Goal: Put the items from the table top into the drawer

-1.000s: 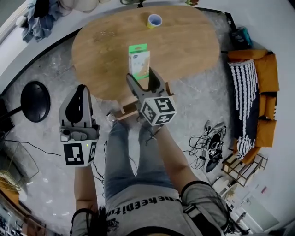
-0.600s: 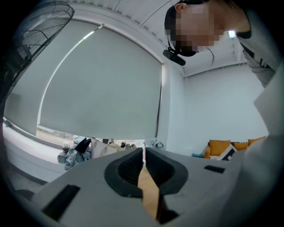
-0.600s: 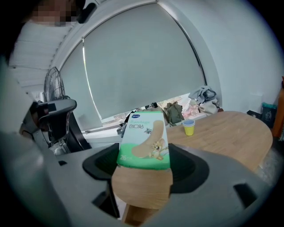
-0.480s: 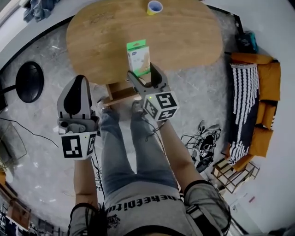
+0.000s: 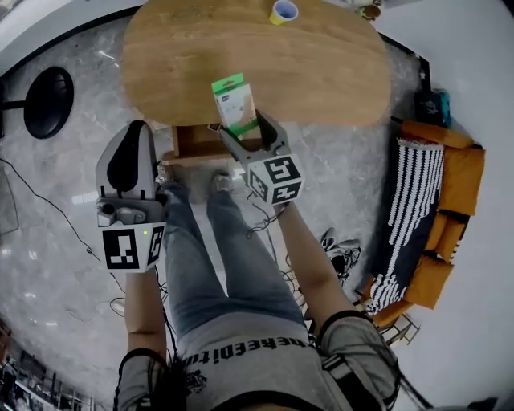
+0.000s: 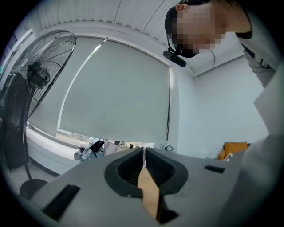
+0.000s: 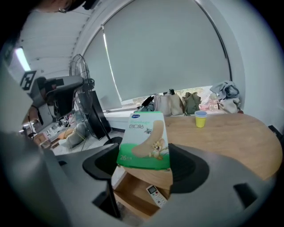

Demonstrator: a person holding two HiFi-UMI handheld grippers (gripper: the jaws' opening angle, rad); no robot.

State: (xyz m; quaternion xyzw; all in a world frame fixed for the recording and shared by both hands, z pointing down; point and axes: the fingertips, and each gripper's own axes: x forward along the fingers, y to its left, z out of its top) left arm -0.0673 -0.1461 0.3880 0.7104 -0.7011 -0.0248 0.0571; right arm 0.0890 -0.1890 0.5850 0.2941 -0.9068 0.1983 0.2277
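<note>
My right gripper (image 5: 250, 133) is shut on a green-and-white bandage box (image 5: 234, 103), which it holds upright at the front edge of the oval wooden table (image 5: 321, 64). Just under that edge a wooden drawer (image 5: 201, 142) stands open. In the right gripper view the box (image 7: 145, 141) fills the jaws, and a white remote control (image 7: 155, 195) lies in the drawer (image 7: 133, 195) below. A yellow cup (image 5: 282, 11) stands at the table's far side. My left gripper (image 5: 137, 126) is shut and empty, held over the floor left of the drawer, pointing upward.
A black round fan base (image 5: 48, 102) sits on the floor to the left. An orange sofa (image 5: 454, 185) with a striped blanket lies to the right, with cables (image 5: 341, 255) on the floor near it. The person's legs are below the drawer.
The right gripper has drawn the bandage box back from over the table top to its front edge, by the open drawer. The left gripper stays shut at the left.
</note>
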